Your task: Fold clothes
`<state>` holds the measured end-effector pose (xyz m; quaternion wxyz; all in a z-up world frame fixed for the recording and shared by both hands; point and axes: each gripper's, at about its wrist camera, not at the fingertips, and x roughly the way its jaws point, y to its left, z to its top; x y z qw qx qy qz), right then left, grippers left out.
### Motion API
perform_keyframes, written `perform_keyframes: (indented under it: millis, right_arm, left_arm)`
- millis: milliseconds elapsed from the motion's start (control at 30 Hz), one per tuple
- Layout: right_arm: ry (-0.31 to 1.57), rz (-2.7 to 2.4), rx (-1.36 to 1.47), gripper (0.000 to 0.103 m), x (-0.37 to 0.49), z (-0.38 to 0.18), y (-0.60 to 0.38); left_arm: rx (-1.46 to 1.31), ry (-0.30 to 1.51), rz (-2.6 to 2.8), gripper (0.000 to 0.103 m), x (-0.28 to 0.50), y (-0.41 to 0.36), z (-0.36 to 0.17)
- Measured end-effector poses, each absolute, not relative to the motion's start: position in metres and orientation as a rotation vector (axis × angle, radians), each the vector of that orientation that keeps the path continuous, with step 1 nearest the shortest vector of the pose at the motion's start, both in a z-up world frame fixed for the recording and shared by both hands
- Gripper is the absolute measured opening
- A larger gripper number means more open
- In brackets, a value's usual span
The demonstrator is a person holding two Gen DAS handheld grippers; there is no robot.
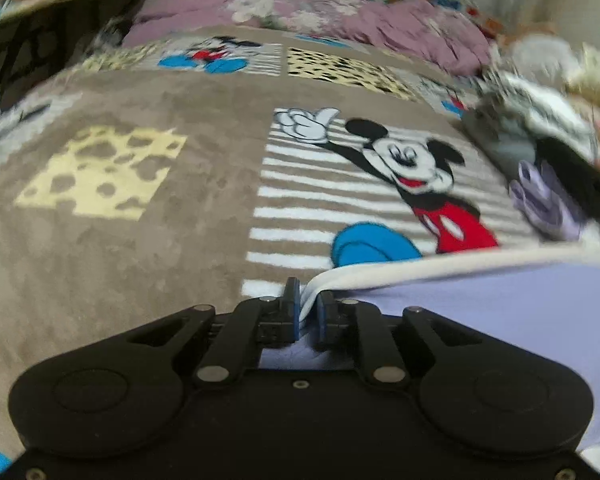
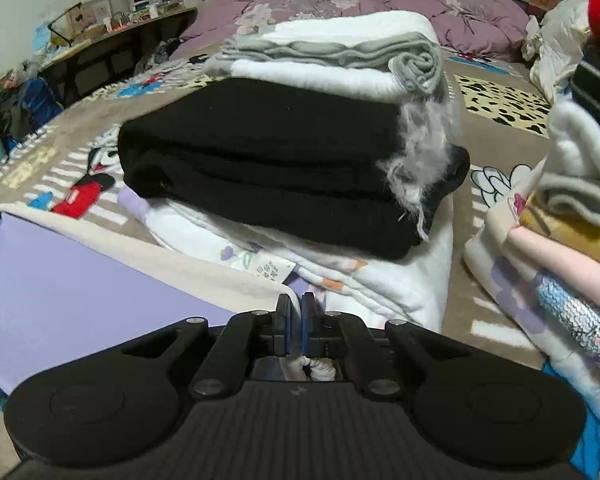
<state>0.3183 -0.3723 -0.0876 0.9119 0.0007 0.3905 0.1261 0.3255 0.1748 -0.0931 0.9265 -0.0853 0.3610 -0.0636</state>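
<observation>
A lavender garment [image 1: 500, 300] with a cream-white edge is stretched between my two grippers over the brown Mickey Mouse blanket [image 1: 140, 240]. My left gripper [image 1: 309, 300] is shut on its white edge at one corner. My right gripper [image 2: 297, 312] is shut on the other corner, with the lavender garment [image 2: 60, 300] spreading away to the left. Bunched white cloth shows behind the right jaws.
A stack of folded clothes [image 2: 280, 160], black on white with grey and white on top, sits just ahead of the right gripper. A second pile [image 2: 560, 240] lies at right. A purple floral quilt [image 1: 300, 8] lies at the back. A cluttered desk [image 2: 100, 32] stands far left.
</observation>
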Motion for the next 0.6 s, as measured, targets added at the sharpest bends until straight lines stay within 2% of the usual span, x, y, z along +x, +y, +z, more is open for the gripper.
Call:
perform_keyframes:
  millis: [100, 133, 200, 233, 267, 333, 400, 600]
  right_arm:
    - [0.787, 0.227, -0.026, 0.007, 0.319, -0.087, -0.366]
    - [0.774, 0.217, -0.040, 0.015, 0.317, -0.085, -0.363]
    - [0.748, 0.197, -0.068, 0.019, 0.312, -0.080, -0.359]
    - [0.742, 0.190, -0.066, 0.023, 0.309, -0.078, -0.359]
    - [0.730, 0.186, -0.059, 0.025, 0.305, -0.076, -0.360]
    - [0.700, 0.165, -0.064, 0.042, 0.295, -0.070, -0.362]
    - [0.674, 0.145, -0.076, 0.048, 0.285, -0.064, -0.363]
    - [0.597, 0.171, -0.163, 0.047, 0.252, -0.057, -0.342]
  left_arm:
    - [-0.266, 0.724, -0.121, 0.013, 0.322, 0.187, -0.089]
    - [-0.292, 0.716, -0.119, 0.014, 0.320, 0.191, -0.087]
    - [-0.290, 0.680, -0.094, 0.016, 0.313, 0.194, -0.080]
    - [-0.288, 0.662, -0.081, 0.019, 0.309, 0.195, -0.076]
    - [-0.287, 0.644, -0.068, 0.029, 0.306, 0.196, -0.073]
    - [-0.284, 0.607, -0.042, 0.040, 0.299, 0.198, -0.066]
    - [-0.280, 0.571, -0.016, 0.040, 0.292, 0.201, -0.058]
    - [-0.212, 0.552, -0.161, 0.035, 0.284, 0.179, -0.050]
